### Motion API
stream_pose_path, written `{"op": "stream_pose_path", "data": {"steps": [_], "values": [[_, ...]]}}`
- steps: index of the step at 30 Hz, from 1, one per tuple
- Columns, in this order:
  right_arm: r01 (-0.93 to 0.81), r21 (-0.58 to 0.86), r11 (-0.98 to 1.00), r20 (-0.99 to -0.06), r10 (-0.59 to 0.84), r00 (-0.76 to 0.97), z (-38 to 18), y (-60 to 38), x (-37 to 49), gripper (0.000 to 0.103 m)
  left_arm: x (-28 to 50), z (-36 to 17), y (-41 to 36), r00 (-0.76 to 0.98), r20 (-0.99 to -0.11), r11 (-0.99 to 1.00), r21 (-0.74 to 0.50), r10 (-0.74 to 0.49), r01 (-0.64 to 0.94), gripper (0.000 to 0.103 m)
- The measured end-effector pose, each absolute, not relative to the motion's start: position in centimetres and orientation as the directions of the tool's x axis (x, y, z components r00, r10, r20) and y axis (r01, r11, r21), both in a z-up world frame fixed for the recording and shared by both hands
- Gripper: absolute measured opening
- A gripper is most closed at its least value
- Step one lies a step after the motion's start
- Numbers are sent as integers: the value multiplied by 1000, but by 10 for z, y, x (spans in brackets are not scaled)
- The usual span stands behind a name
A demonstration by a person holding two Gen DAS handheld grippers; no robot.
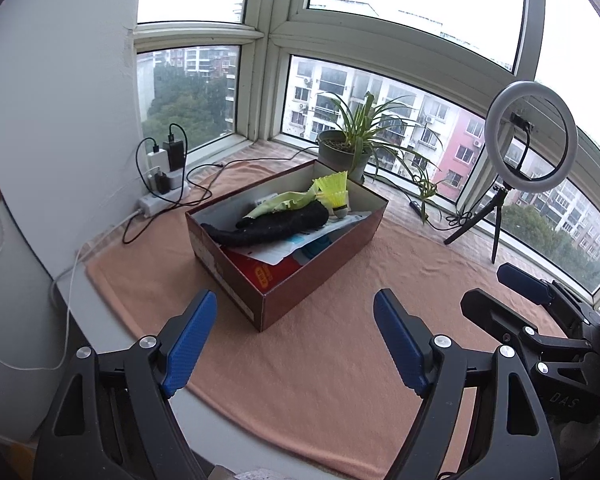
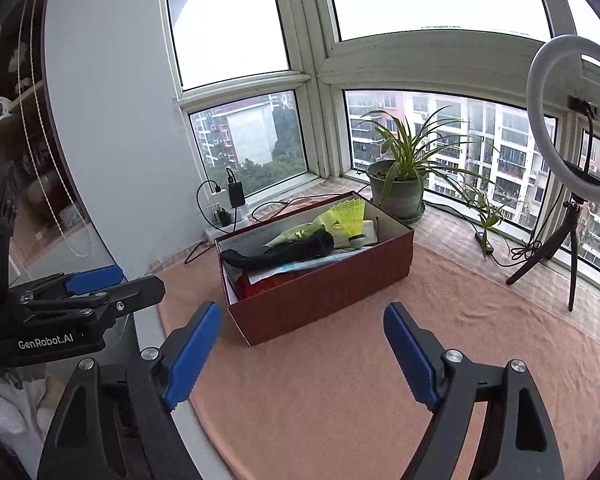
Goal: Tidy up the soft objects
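A brown-red cardboard box (image 1: 320, 276) (image 2: 320, 292) stands open on the peach cloth (image 1: 332, 368) (image 2: 320, 392). Inside lie a long black soft thing (image 1: 276, 228) (image 2: 288, 254), a pale green cloth (image 1: 284, 202) (image 2: 300, 234), a yellow shuttlecock (image 1: 334, 190) (image 2: 350, 216), papers and a red packet. My left gripper (image 1: 296, 344) (image 2: 128, 280) hovers open before the box's near corner, with nothing between its blue pads. My right gripper (image 2: 302, 350) (image 1: 500, 288) is open and empty too, just short of the box's front wall, to the right of the left one.
A potted plant (image 1: 340, 148) (image 2: 396, 196) stands behind the box by the window. A ring light (image 1: 491, 132) (image 2: 534, 76) on a tripod is at the right. A power strip with chargers and cables (image 1: 164, 184) (image 2: 228, 208) sits at the back left. The ledge drops off at the left.
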State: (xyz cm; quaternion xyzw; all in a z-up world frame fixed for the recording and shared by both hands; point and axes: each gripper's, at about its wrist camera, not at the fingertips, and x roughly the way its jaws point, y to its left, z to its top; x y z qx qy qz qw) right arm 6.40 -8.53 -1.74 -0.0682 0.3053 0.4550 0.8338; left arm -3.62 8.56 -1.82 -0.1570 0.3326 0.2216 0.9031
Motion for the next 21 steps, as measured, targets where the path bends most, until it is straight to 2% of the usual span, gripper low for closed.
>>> {"op": "stream_pose_path", "data": {"steps": [21], "values": [[-808, 152, 570, -571, 717, 399, -15, -85, 45, 81, -56, -14, 82, 698, -657, 856, -155, 284, -494, 81]]}}
